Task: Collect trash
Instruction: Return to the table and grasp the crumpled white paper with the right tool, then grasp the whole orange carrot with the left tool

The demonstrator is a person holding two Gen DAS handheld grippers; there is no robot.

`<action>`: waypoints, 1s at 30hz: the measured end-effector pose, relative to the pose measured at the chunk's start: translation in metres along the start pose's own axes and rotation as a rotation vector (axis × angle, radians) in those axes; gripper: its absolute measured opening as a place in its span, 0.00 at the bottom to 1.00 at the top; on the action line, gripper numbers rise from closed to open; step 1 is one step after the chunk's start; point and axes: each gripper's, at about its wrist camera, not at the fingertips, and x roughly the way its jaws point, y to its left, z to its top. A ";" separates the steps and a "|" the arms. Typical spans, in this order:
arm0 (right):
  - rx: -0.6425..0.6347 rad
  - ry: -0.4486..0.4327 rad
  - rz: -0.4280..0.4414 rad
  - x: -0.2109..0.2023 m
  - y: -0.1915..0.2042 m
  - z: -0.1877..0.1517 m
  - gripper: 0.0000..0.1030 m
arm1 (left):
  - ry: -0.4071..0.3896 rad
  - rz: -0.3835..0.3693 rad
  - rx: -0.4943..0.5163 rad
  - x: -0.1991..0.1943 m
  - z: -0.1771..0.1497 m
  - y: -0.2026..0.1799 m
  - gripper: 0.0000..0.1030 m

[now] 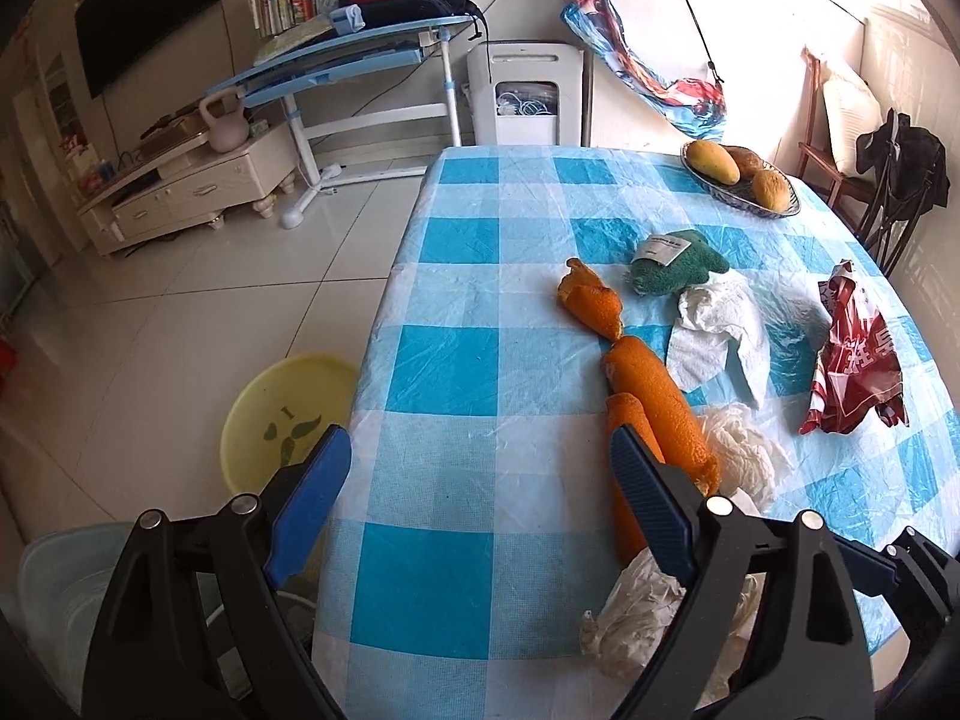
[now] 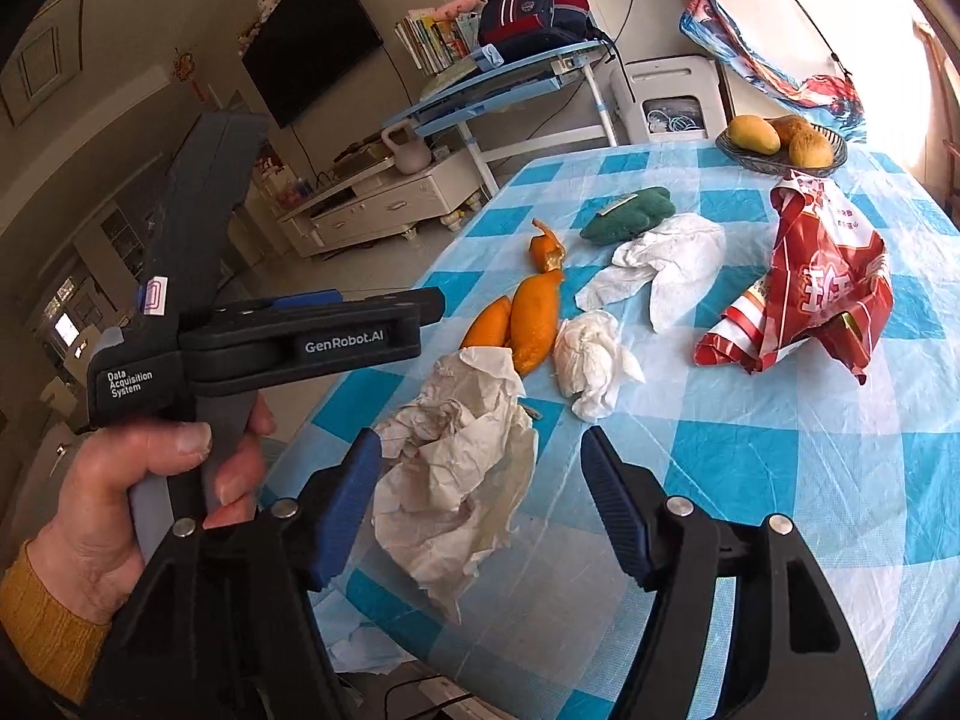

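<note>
Trash lies on the blue-checked table (image 1: 468, 276): orange peels (image 1: 654, 396) (image 2: 534, 318), a crumpled paper sheet (image 2: 462, 468) (image 1: 642, 618), a balled tissue (image 2: 591, 363) (image 1: 747, 447), a flat tissue (image 1: 720, 336) (image 2: 666, 267), a red snack bag (image 1: 852, 360) (image 2: 810, 288) and a green cloth (image 1: 672, 261) (image 2: 630, 213). My left gripper (image 1: 480, 504) is open and empty over the table's left edge, its right finger beside the peels. My right gripper (image 2: 480, 504) is open, its left finger beside the crumpled paper. The left gripper's body (image 2: 270, 348) shows in the right wrist view.
A fruit bowl (image 1: 741, 180) (image 2: 780, 147) stands at the table's far side. A yellow basin (image 1: 282, 414) and a pale bin (image 1: 66, 588) sit on the floor left of the table. A chair (image 1: 888, 180) stands at the far right.
</note>
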 end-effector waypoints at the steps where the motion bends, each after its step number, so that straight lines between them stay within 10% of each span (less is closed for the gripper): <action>1: 0.003 0.015 0.003 0.006 0.000 0.000 0.63 | 0.004 -0.013 -0.012 0.001 0.001 0.001 0.82; 3: 0.007 0.065 0.005 0.018 -0.003 -0.002 0.24 | 0.014 -0.033 -0.022 0.004 0.001 0.003 0.82; 6: -0.013 0.064 -0.014 0.009 -0.008 -0.004 0.21 | 0.026 -0.046 -0.002 0.008 0.000 -0.001 0.82; 15: 0.016 0.052 -0.156 -0.025 -0.045 0.000 0.21 | 0.073 -0.126 0.125 0.017 -0.005 -0.033 0.81; 22: 0.028 0.062 -0.138 -0.014 -0.045 -0.006 0.46 | 0.156 -0.194 0.094 0.031 -0.007 -0.029 0.21; 30: 0.021 0.044 -0.147 -0.015 -0.044 -0.010 0.41 | 0.164 -0.172 0.096 0.033 -0.010 -0.028 0.37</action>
